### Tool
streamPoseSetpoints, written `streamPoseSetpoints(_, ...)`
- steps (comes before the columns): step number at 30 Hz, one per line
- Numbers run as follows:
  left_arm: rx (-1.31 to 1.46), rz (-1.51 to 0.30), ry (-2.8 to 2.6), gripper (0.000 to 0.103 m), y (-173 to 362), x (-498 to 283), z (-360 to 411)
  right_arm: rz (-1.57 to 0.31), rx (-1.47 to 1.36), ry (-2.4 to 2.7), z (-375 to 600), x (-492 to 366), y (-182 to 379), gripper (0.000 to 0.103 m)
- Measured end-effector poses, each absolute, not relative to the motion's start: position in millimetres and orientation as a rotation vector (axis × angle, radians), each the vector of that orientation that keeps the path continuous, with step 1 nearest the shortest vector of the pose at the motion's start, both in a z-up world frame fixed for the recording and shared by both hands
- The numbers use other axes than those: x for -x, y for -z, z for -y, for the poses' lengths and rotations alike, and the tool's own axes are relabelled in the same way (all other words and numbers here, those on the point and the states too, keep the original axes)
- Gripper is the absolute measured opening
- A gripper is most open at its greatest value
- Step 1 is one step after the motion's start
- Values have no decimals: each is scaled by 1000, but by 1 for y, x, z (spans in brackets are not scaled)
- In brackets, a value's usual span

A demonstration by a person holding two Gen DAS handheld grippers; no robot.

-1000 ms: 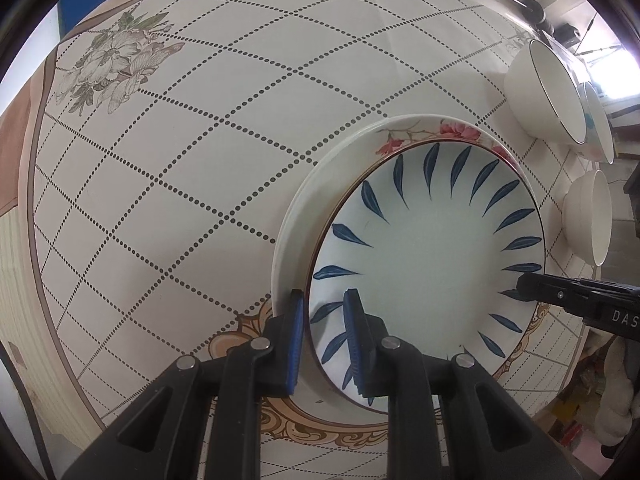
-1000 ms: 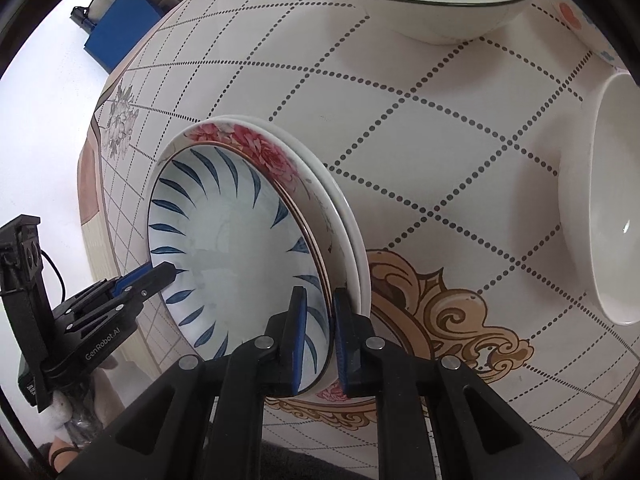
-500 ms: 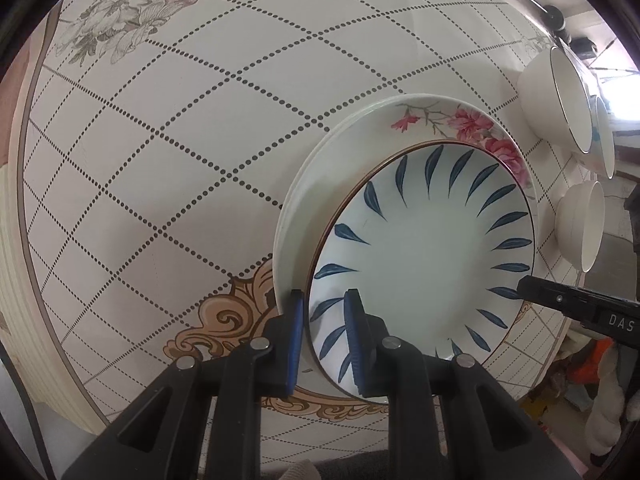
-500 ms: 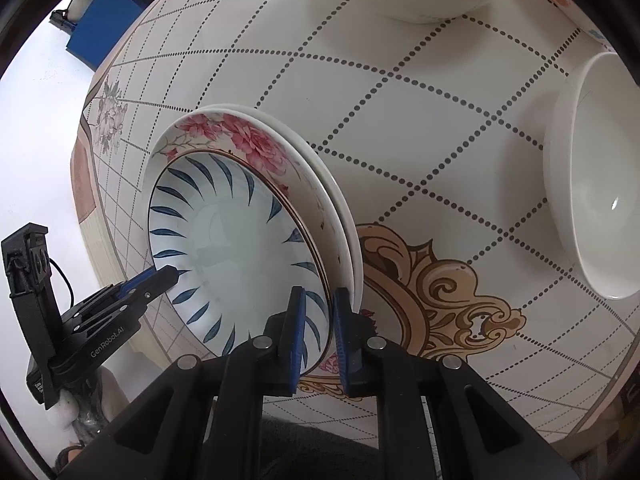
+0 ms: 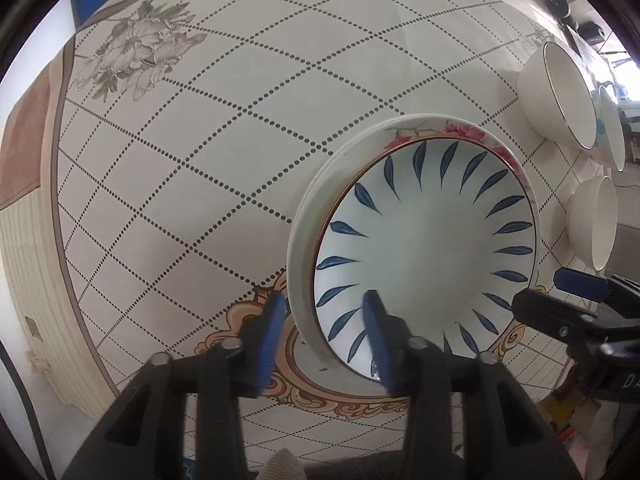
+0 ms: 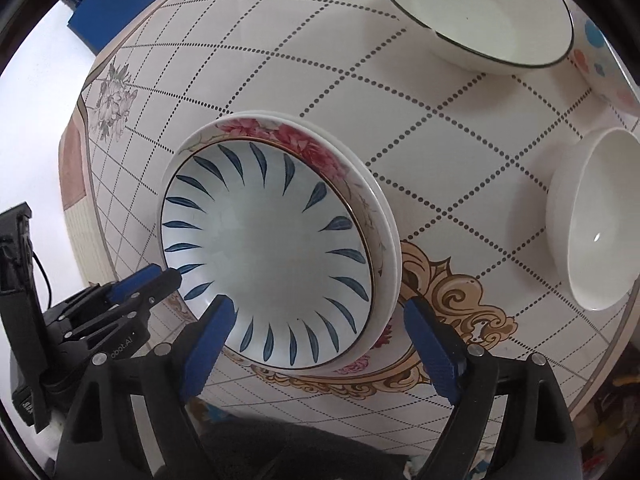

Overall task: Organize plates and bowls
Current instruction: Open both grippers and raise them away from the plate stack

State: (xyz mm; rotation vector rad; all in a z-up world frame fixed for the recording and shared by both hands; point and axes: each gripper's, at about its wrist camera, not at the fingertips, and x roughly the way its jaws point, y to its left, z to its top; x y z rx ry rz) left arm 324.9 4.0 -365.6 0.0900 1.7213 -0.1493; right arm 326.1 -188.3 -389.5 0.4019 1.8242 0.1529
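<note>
A plate with blue leaf marks (image 5: 428, 248) (image 6: 268, 252) lies on top of a pink-flowered plate (image 5: 452, 128) (image 6: 296, 136) and a plain white plate (image 5: 298, 248), stacked on the table (image 5: 200, 160). My left gripper (image 5: 325, 296) straddles the stack's near left rim. Its jaws are opening and the pads stand clear of the rim. My right gripper (image 6: 319, 301) spans the stack's near edge, its jaws opening wide with no pad touching. Each gripper shows in the other's view: the right gripper (image 5: 580, 292) and the left gripper (image 6: 148, 280).
A black-rimmed white bowl (image 6: 480, 12) (image 5: 556, 96), a bowl with coloured dots (image 6: 600, 60) and a plain white bowl (image 6: 592, 220) (image 5: 592, 220) stand beyond the stack to the right. The tablecloth's edge (image 5: 68, 280) drops off at the left.
Both grippers were shut on the blue-leaf plate's rim; now both have let go and their jaws stand apart. The plate rests flat on the stack. Both grippers have drawn back slightly.
</note>
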Motion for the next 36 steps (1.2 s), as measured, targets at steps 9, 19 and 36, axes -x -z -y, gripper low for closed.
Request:
streamPoseSetpoints(9, -77, -1583, 112, 86, 335, -315, -3, -1741, -207, -94, 171, -301, 369, 96)
streamPoseSetpoints(19, -85, -1454, 114, 85, 295, -293, 5, -1624, -155, -52, 181, -277, 327, 96)
streamPoseSetpoints(36, -94, -1177, 52, 86, 180, -210, 14, -1324, -59, -79, 181, -204, 197, 96)
